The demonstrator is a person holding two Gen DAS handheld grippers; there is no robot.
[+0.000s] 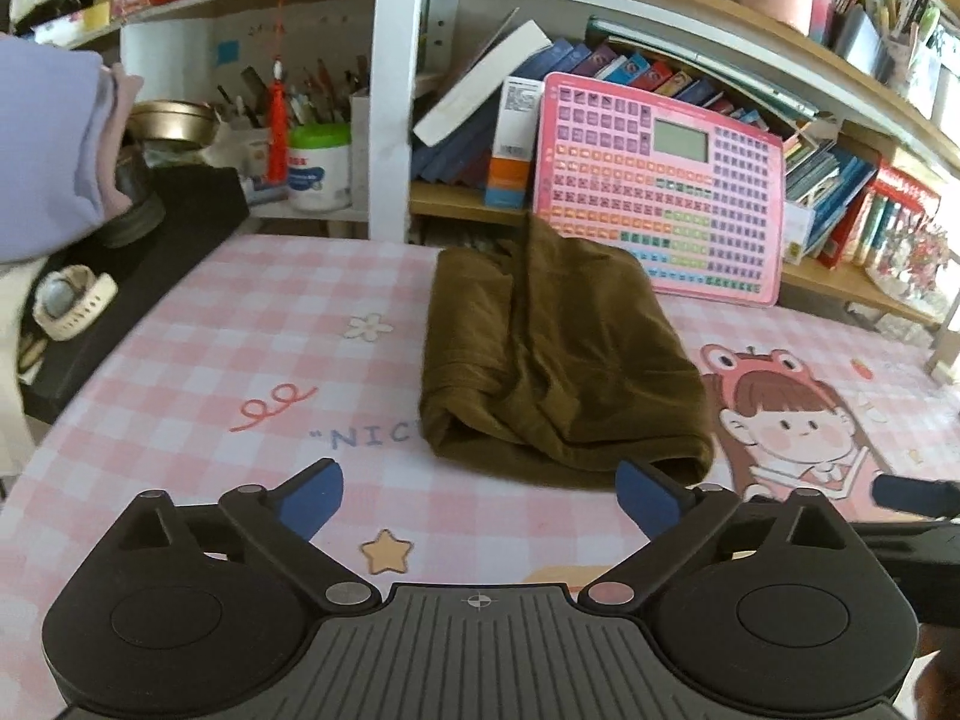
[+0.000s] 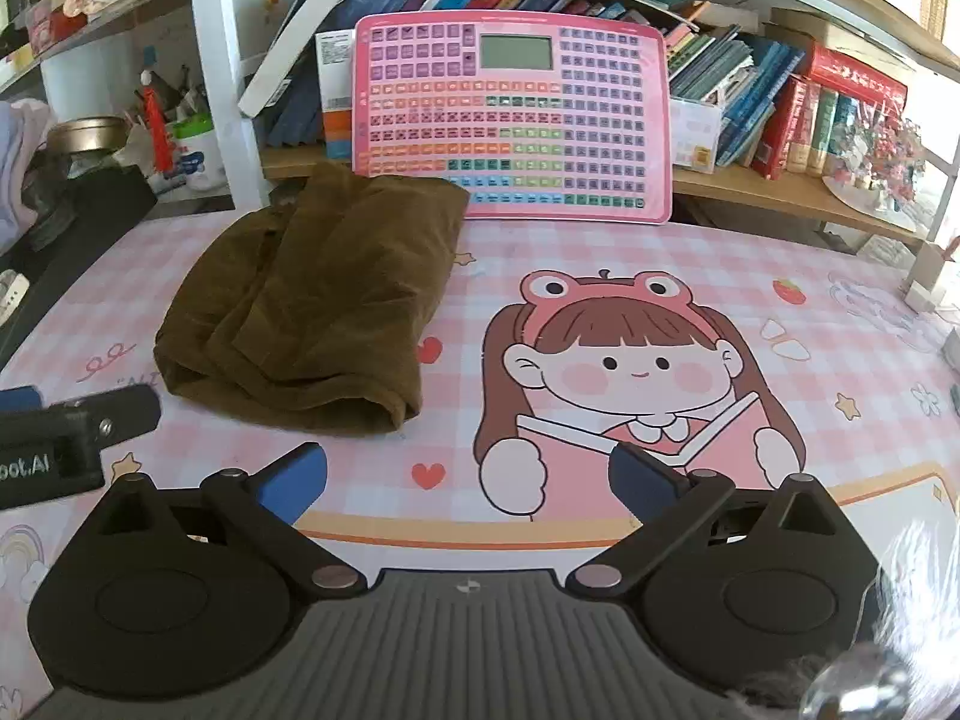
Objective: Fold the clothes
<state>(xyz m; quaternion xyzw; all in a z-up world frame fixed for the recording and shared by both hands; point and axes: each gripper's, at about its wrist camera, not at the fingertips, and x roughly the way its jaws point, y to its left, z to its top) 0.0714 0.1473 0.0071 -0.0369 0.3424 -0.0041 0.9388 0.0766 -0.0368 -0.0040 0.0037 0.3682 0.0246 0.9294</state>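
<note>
one brown garment [image 1: 558, 360] lies folded into a thick bundle on the counter [image 1: 210, 360], just in front of one pink keyboard toy [image 1: 660, 186] that leans on the bookshelf. there are two hand-held grippers: the left hand-held gripper [image 1: 480, 504] and the right hand-held gripper [image 2: 468, 480] both stand wide apart and hold nothing, each a little short of the cloth. the garment covers part of the word printed on the counter, and a lilac cloth [image 1: 48, 150] is cut off at the edge.

Crowded bookshelves [image 2: 780, 180] behind a pink-checked table [image 2: 600, 252].
</note>
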